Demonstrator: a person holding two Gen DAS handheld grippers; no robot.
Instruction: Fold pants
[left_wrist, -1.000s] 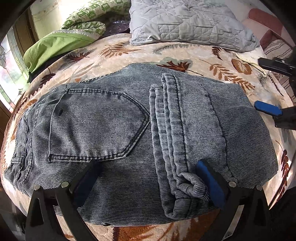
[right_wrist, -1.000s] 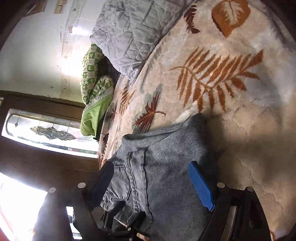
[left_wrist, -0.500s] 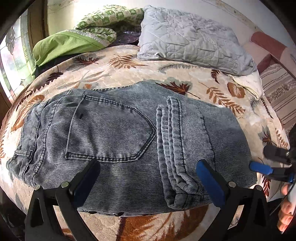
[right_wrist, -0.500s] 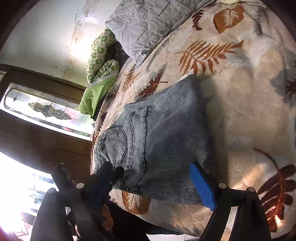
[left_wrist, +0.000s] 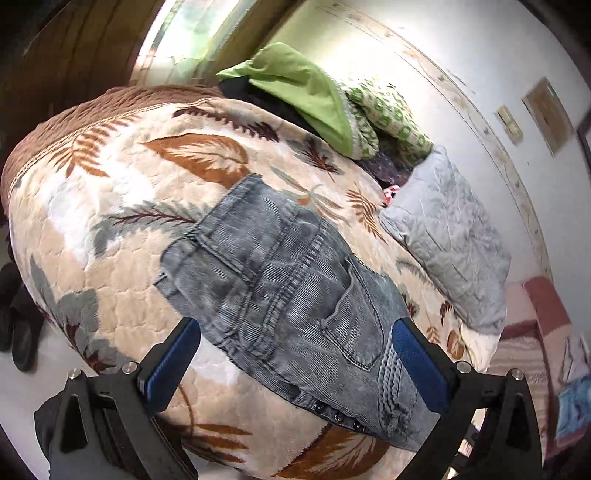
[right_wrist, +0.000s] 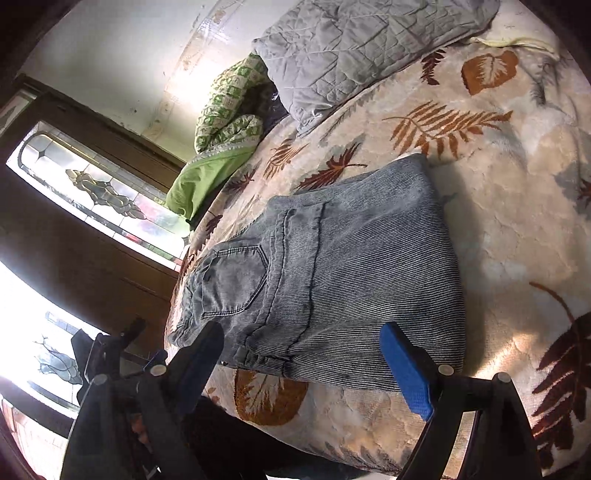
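Observation:
The grey-blue denim pants (left_wrist: 291, 295) lie folded into a compact rectangle on the leaf-patterned bed cover (left_wrist: 122, 206), back pocket up. They also show in the right wrist view (right_wrist: 332, 280). My left gripper (left_wrist: 295, 365) is open and empty, held off the near edge of the bed beside the pants' waistband end. My right gripper (right_wrist: 306, 365) is open and empty, above the near bed edge just short of the folded pants. The left gripper shows small at the lower left of the right wrist view (right_wrist: 147, 360).
A grey quilted pillow (left_wrist: 450, 236) and a green blanket pile (left_wrist: 314, 99) lie at the head of the bed; both also show in the right wrist view, pillow (right_wrist: 354, 48) and blanket (right_wrist: 214, 155). Dark shoes (left_wrist: 14, 325) stand on the floor left of the bed.
Both grippers have pulled back from the pants toward the bed's near edge. The left gripper has swung round to the waistband side. The pants lie as they were.

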